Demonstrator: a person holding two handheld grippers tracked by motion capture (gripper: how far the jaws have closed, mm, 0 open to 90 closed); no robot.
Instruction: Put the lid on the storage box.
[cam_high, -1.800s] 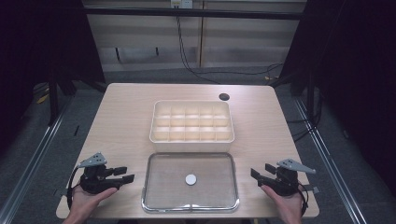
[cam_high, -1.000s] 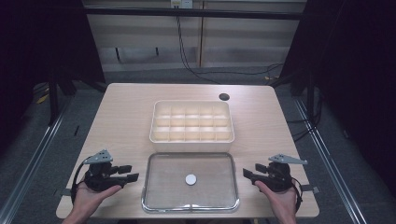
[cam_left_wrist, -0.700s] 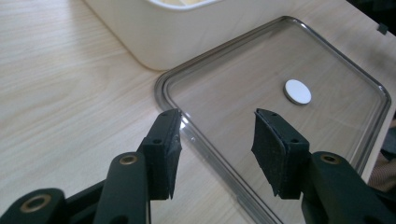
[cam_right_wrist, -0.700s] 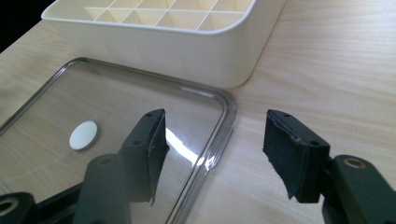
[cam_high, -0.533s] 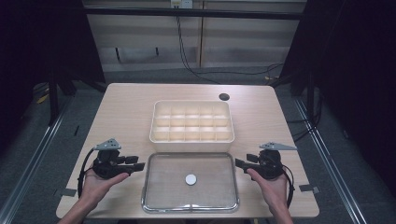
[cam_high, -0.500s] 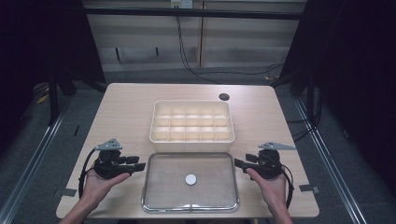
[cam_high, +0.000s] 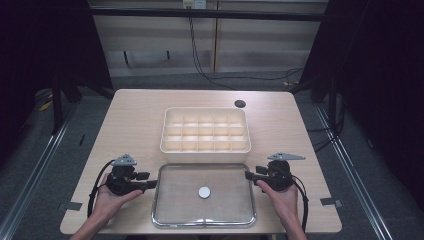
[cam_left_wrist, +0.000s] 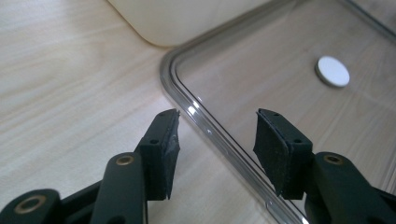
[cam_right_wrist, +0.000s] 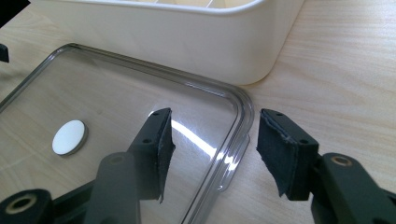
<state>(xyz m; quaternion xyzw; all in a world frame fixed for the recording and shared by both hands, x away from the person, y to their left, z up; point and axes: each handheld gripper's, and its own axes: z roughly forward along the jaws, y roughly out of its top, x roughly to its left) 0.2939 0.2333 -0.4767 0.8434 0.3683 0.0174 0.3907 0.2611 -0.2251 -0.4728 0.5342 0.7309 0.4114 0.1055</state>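
Observation:
A clear plastic lid (cam_high: 202, 223) with a white disc (cam_high: 204, 192) at its middle lies flat near the table's front edge. Just behind it stands a cream compartment box (cam_high: 205, 130). My left gripper (cam_high: 152, 185) is at the lid's left edge. In the left gripper view its jaws (cam_left_wrist: 217, 116) straddle the lid's rim (cam_left_wrist: 187, 100) without pressing it, and they have just been opening. My right gripper (cam_high: 248, 175) is at the lid's right edge. Its jaws (cam_right_wrist: 215, 114) straddle that rim (cam_right_wrist: 243, 121) with gaps on both sides, and they have just been closing.
The wooden table (cam_high: 135, 125) has a dark round hole (cam_high: 240, 104) at the back right. The box's compartments look empty. Its front wall (cam_right_wrist: 187, 42) stands close behind the lid. Dark floor and rails flank the table.
Both hands have moved from the table's near corners inward and forward to the lid's side edges. The lid and the box have not moved.

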